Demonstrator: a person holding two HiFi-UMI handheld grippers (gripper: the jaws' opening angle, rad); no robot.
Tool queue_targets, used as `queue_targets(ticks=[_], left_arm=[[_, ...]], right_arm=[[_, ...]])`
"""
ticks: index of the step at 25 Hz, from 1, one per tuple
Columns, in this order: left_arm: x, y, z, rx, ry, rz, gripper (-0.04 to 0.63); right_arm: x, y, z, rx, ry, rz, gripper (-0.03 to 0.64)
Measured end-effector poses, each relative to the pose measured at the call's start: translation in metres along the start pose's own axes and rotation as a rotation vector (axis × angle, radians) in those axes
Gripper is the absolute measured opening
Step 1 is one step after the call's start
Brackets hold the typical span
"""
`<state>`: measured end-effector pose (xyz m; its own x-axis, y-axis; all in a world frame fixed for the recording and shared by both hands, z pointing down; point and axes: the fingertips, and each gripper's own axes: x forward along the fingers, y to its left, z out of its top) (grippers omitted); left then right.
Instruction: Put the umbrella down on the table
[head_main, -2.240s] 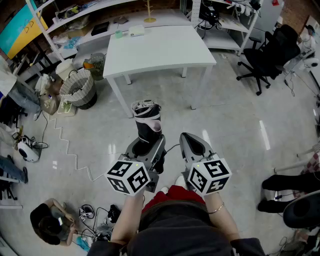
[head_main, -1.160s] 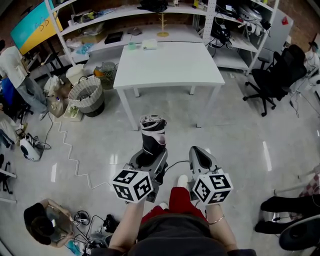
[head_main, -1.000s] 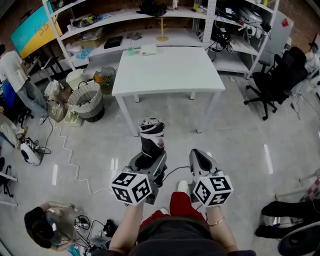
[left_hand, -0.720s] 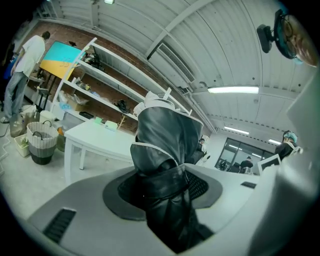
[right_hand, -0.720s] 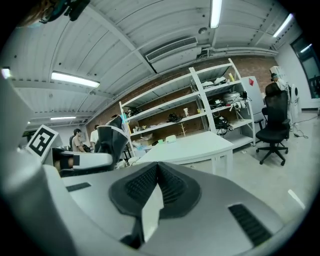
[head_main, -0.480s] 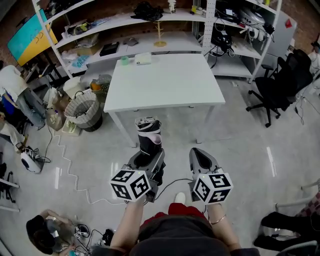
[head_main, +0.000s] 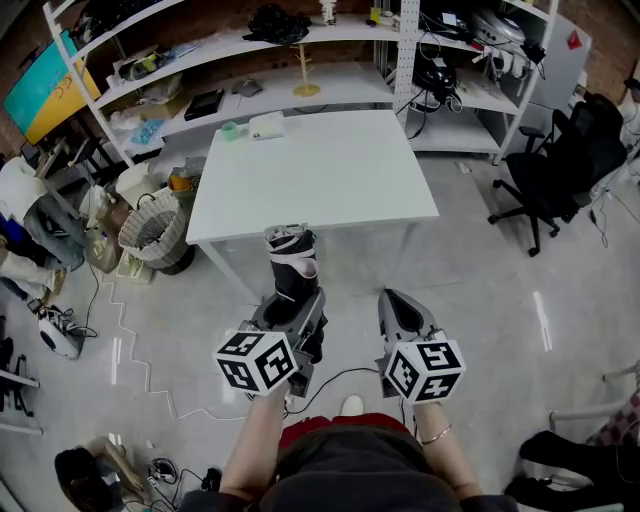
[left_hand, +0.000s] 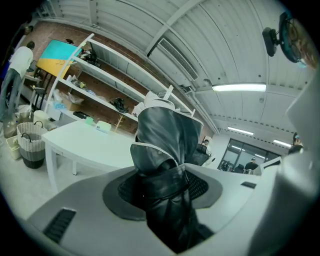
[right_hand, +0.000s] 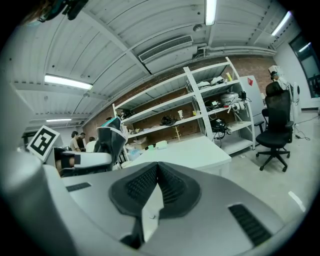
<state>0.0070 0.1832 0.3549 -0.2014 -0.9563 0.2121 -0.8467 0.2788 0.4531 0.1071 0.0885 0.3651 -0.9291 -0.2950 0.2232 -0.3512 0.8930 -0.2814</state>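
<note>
A folded black umbrella (head_main: 290, 262) with pale trim stands upright between the jaws of my left gripper (head_main: 291, 300), which is shut on its lower part. In the left gripper view the umbrella (left_hand: 167, 150) fills the middle and the pads press on its fabric. My right gripper (head_main: 400, 303) is beside it on the right, shut with nothing in it; its pads meet at the tip (right_hand: 156, 172). The white table (head_main: 320, 170) lies just ahead of both grippers, and the umbrella's top overlaps its near edge in the head view. The right gripper view also shows the umbrella (right_hand: 111, 140) and the table (right_hand: 195, 150).
A green cup (head_main: 230, 131) and a white box (head_main: 267, 125) sit at the table's far edge. A wicker basket (head_main: 155, 230) stands left of the table and a black office chair (head_main: 560, 150) to the right. Shelves (head_main: 250, 40) run behind. A cable (head_main: 140, 340) trails on the floor.
Both grippers have moved forward towards the table, which now lies closer below them. The left gripper's hold on the umbrella and the shut right jaws look the same.
</note>
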Motion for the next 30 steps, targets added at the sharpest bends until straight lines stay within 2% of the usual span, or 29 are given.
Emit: queue_targets(ticks=[6,15,22,30], left_arm=[[0.029,-0.012,0.003,0.004,-0.006,0.002,0.202],[0.051,-0.009,0.012,0.011,0.010,-0.001,0.202],[0.090,0.007,0.023,0.016,0.024,-0.030,0.202],[0.161,0.042,0.049,0.018,0.060,-0.087,0.202]], right_arm=[[0.008,-0.028,0.009,0.003,-0.008,0.007,0.018],[0.024,-0.038,0.012,0.021,-0.003,0.004,0.018],[0.053,-0.059,0.018,0.030,-0.010,-0.026,0.018],[0.118,-0.085,0.032,0.042,-0.008,-0.080,0.018]])
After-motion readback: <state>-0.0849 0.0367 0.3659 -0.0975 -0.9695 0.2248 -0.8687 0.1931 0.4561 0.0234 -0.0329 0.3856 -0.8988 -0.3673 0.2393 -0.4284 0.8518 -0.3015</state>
